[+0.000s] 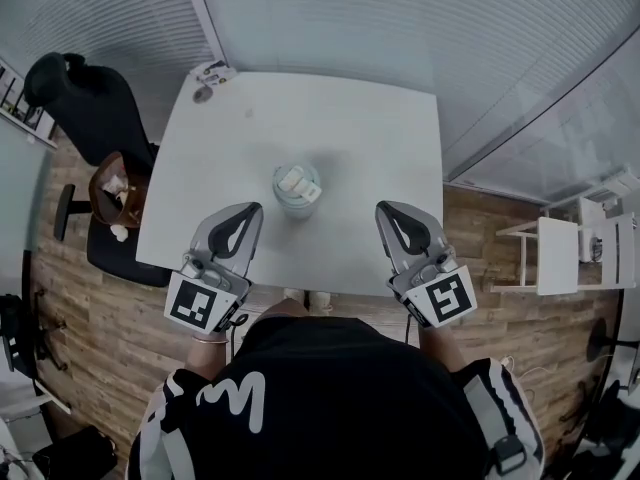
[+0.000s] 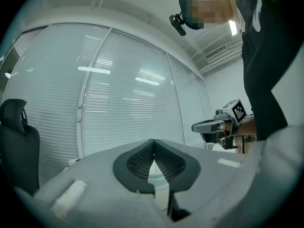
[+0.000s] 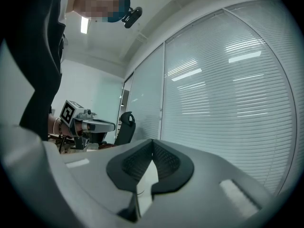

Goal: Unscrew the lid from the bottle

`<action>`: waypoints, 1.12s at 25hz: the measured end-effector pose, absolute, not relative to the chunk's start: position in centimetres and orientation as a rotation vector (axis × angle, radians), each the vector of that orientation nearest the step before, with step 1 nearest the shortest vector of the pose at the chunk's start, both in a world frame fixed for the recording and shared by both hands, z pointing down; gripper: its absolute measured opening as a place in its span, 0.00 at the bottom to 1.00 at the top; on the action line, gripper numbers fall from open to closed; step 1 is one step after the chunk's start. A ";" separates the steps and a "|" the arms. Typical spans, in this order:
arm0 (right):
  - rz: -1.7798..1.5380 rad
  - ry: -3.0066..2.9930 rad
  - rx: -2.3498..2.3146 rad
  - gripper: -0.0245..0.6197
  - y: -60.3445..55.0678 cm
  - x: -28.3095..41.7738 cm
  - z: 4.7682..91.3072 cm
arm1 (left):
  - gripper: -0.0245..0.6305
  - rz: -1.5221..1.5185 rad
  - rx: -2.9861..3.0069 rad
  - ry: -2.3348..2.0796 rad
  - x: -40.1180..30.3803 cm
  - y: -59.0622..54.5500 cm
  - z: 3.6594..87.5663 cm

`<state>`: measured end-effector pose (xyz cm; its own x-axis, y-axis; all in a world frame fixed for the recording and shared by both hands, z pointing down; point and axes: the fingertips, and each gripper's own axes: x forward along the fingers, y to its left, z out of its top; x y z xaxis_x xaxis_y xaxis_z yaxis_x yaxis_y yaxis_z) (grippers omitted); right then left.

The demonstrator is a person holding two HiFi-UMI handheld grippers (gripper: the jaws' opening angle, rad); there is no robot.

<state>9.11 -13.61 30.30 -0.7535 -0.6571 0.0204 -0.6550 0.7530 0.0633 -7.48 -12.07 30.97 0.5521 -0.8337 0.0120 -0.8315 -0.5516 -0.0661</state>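
I see the white table, both grippers over its near edge. L gripper and R gripper: fingers closed, nothing btwn them. Bottle stands mid-table, btwn the grippers, apart from both.

Looks like an office, most likely a small meeting room. Walled on the far side and the right by glazed partitions with closed slatted blinds, floored in wood-look planks, and furnished with a plain white table in the middle, a black high-backed swivel chair at the far left and a white shelf unit at the right. Lit from above by a strip light in a white ceiling.
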 end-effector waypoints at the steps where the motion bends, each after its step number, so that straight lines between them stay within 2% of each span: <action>1: -0.080 -2.898 1.093 0.04 -13.8 9.1 30.2 | 0.03 -0.064 -2.726 1.459 -7.6 -12.3 31.1; 17: -0.031 -2.959 0.934 0.04 -14.4 5.0 32.5 | 0.04 -0.130 -2.887 1.312 -9.1 -14.3 36.9; 19: -0.017 -2.975 0.899 0.06 -14.1 4.6 32.9 | 0.16 -0.146 -2.914 1.274 -9.1 -14.3 37.9; 21: -0.011 -2.984 0.867 0.16 -13.9 4.2 33.2 | 0.23 -0.166 -2.936 1.227 -9.0 -14.3 38.9; 23: -0.015 -2.987 0.849 0.17 -13.8 3.8 33.4 | 0.30 -0.200 -2.952 1.175 -8.6 -14.3 40.2; 26: -0.016 -2.999 0.844 0.19 -13.6 3.5 33.5 | 0.46 -0.234 -2.963 1.121 -7.7 -14.7 41.9; 28: -0.017 -3.012 0.831 0.23 -13.4 3.3 33.5 | 0.57 -0.237 -2.976 1.093 -7.0 -14.8 42.9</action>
<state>3.35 -13.37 33.48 -0.8584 -0.5128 0.0134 -0.5126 0.8585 0.0148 -7.05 -14.80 42.87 0.7525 -0.6407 0.1525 -0.6464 -0.7629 -0.0155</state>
